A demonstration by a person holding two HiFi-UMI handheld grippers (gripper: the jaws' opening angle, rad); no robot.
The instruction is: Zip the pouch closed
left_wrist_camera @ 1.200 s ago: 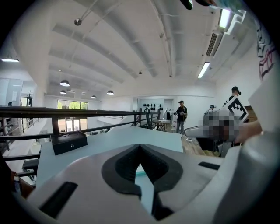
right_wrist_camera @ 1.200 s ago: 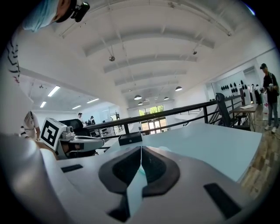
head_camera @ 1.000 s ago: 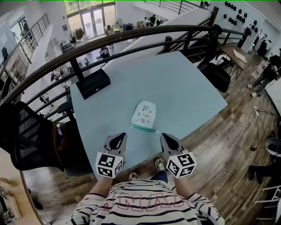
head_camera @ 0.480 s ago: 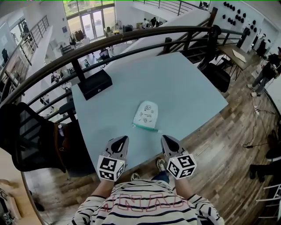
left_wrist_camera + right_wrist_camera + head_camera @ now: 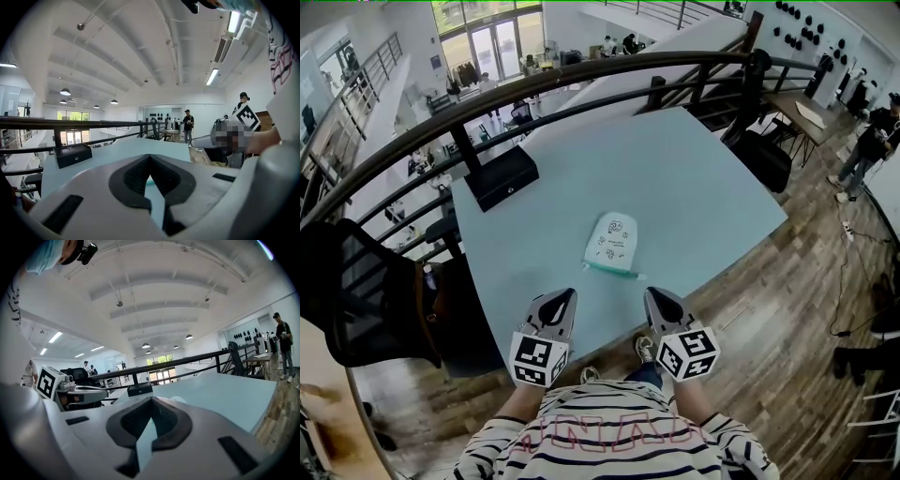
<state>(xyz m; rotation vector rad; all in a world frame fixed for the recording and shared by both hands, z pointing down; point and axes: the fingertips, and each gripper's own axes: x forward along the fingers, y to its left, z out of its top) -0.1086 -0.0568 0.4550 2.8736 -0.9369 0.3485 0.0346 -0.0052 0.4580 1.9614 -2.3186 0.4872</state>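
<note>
**Both grippers shut and empty, short of the pouch**

The pouch (image 5: 612, 242) lies flat near the middle of the pale blue table (image 5: 703, 178), its teal zipper edge toward the person. The left gripper (image 5: 565, 296) and right gripper (image 5: 652, 293) hover over the table's near edge, each with jaws together and nothing between them, both apart from the pouch. A black box (image 5: 499, 176) sits at the table's far left corner.

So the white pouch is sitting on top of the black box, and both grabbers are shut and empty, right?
Not quite. The pouch lies on the blue table, apart from the black box, as the head view shows. The left gripper and the right gripper are indeed shut and empty.
</note>
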